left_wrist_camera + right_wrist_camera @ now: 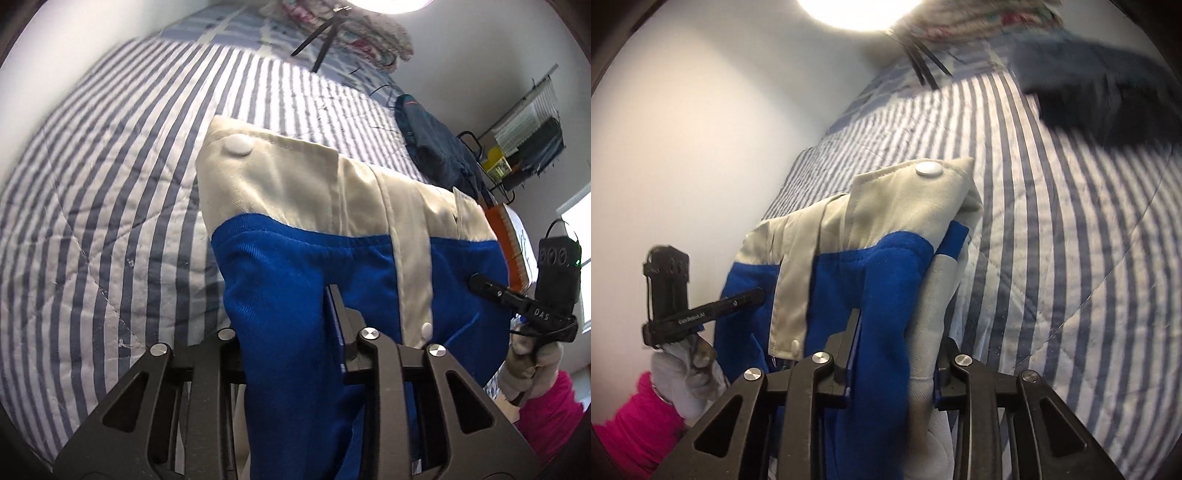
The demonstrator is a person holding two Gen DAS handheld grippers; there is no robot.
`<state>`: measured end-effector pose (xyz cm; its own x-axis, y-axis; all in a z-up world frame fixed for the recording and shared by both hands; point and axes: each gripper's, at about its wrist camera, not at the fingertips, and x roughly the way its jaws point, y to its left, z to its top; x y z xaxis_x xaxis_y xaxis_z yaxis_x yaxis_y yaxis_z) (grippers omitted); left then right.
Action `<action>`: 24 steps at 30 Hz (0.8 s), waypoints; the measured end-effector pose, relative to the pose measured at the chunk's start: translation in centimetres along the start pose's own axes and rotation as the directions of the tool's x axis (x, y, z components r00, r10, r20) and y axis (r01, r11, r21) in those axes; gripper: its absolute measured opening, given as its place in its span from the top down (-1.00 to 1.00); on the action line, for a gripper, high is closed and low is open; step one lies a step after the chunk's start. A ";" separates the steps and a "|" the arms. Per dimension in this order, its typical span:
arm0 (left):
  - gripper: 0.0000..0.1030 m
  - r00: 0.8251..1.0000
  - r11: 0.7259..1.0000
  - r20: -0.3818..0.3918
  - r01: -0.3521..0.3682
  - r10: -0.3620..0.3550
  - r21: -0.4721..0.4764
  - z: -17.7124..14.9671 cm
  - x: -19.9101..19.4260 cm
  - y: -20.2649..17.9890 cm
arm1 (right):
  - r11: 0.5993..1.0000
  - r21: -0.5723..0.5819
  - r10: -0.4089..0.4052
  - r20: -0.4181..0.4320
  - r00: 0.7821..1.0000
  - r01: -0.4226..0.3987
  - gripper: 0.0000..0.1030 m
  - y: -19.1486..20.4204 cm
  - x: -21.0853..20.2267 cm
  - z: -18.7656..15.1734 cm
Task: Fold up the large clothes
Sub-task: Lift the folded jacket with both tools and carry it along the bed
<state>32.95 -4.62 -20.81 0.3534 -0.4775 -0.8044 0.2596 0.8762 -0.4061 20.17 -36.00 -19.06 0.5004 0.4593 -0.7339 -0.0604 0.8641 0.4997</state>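
A blue garment with a cream band and white snap buttons (295, 192) hangs stretched between both grippers above the striped bed. My left gripper (291, 314) is shut on a bunched blue fold of it; one finger (338, 306) shows and the cloth hides the other. My right gripper (897, 332) is shut on the garment's (886, 266) opposite edge, gripping blue and cream layers. Each wrist view shows the other gripper at the far edge of the cloth, the right gripper (484, 286) and the left gripper (753, 295), held by white-gloved hands with pink sleeves.
The blue-and-white striped quilt (110, 192) covers the bed below. A dark blue garment (436, 147) lies near its far edge. Black tripod legs (317, 40) and a floral bundle (373, 29) sit at the head. A wire rack (524, 129) and an orange box (506, 236) stand beside the bed.
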 end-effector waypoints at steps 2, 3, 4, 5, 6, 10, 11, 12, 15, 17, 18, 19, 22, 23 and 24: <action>0.52 1.000 0.999 0.013 -0.008 0.008 0.032 0.5 -0.4 -1.3 | 0.999 -0.025 -0.024 0.017 1.000 0.024 0.46 0.7 -1.0 0.1; 0.52 1.000 0.998 0.026 -0.015 0.014 0.063 0.6 -0.7 -2.3 | 0.998 -0.041 -0.036 0.027 0.999 0.037 0.46 1.0 -1.6 0.2; 0.54 0.999 0.996 0.036 -0.018 0.015 0.084 0.5 -0.8 -2.8 | 0.997 -0.055 -0.047 0.037 0.998 0.049 0.46 1.3 -2.1 0.1; 0.54 0.999 0.994 0.048 -0.020 0.015 0.105 0.4 -1.0 -3.6 | 0.996 -0.066 -0.057 0.049 0.997 0.060 0.47 1.5 -2.8 0.2; 0.55 0.998 0.991 0.059 -0.025 0.018 0.128 0.4 -1.1 -4.5 | 0.995 -0.074 -0.067 0.060 0.996 0.071 0.47 1.6 -3.4 0.3; 0.56 0.997 0.987 0.079 -0.009 -0.004 0.160 0.6 -1.1 -6.7 | 0.987 -0.103 -0.112 0.104 0.988 0.123 0.47 2.5 -5.9 0.2; 0.56 0.997 0.986 0.082 -0.006 -0.008 0.167 0.6 -1.1 -7.0 | 0.983 -0.117 -0.128 0.115 0.985 0.141 0.47 2.7 -6.6 0.1; 0.56 0.996 0.984 0.088 -0.006 -0.010 0.177 0.6 -1.1 -7.5 | 0.979 -0.129 -0.141 0.126 0.982 0.157 0.47 3.0 -7.1 0.0; 0.56 0.994 0.977 0.106 -0.005 -0.018 0.215 0.8 -1.3 -8.9 | 0.969 -0.146 -0.178 0.150 0.973 0.199 0.48 3.6 -8.2 0.1; 0.57 0.993 0.974 0.113 0.002 -0.028 0.227 1.0 -1.4 -9.3 | 0.964 -0.147 -0.198 0.165 0.966 0.222 0.48 3.7 -9.0 0.3; 0.57 0.992 0.972 0.118 0.005 -0.034 0.234 1.2 -1.4 -9.7 | 0.962 -0.146 -0.203 0.171 0.964 0.229 0.48 3.6 -9.4 0.2; 0.57 0.992 0.970 0.123 0.007 -0.038 0.241 1.5 -1.2 -10.2 | 0.961 -0.143 -0.211 0.180 0.961 0.238 0.48 3.4 -9.8 0.4; 0.57 0.990 0.966 0.129 0.020 -0.055 0.259 1.7 -1.5 -11.0 | 0.954 -0.144 -0.232 0.201 0.952 0.263 0.48 3.0 -10.9 0.8; 0.57 0.990 0.963 0.131 0.023 -0.060 0.267 1.9 -1.4 -11.5 | 0.953 -0.143 -0.236 0.206 0.950 0.268 0.48 2.9 -11.3 1.1; 0.57 0.989 0.961 0.134 0.026 -0.065 0.277 2.3 -1.2 -12.0 | 0.951 -0.142 -0.242 0.211 0.947 0.275 0.48 2.7 -11.5 1.5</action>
<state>31.43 -14.68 -13.96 0.4525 -0.5383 -0.7110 0.5072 0.8111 -0.2913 15.54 -39.27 -8.61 0.6704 0.1826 -0.7191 -0.0426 0.9771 0.2084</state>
